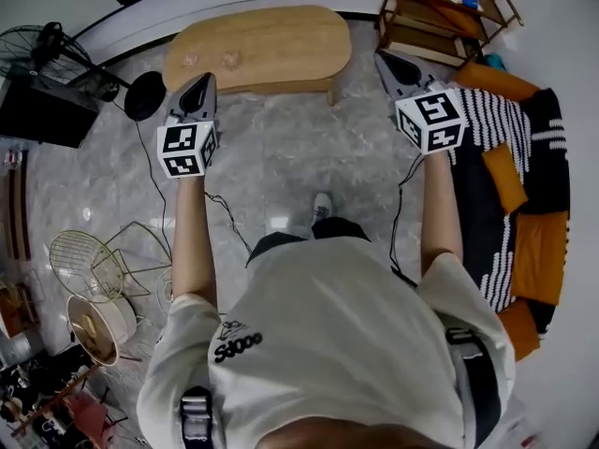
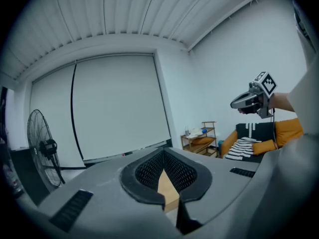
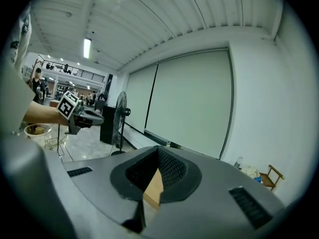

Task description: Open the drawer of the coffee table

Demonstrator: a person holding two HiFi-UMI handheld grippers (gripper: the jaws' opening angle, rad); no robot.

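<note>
The person stands on the grey marble floor (image 1: 281,166) with both arms stretched forward, one tool in each hand. The left tool (image 1: 202,79) has its jaws drawn together at the tips with nothing between them. Its own view (image 2: 163,156) shows the two dark pads meeting, with only a sliver of pale wood beyond them. The right tool (image 1: 382,57) is the same: its jaws are closed and empty, and in its view (image 3: 157,157) the same wood shows through the narrow gap. Each tool also appears in the other's view, held out level at the side, the right tool (image 2: 235,103) and the left tool (image 3: 98,117).

The coffee table (image 1: 262,50) is a rounded, light wooden piece standing on the floor ahead of the person, close to the far wall. Both tools point toward it, the left near its left end and the right just past its right end. Neither touches it. I cannot make out its drawer from here.

A standing fan (image 1: 42,50) is at the far left of the floor. A wooden shelf rack (image 1: 440,17) sits in the far right corner. A dark sofa (image 1: 552,148) with orange cushions and a striped throw (image 1: 501,124) runs along the right edge.
</note>
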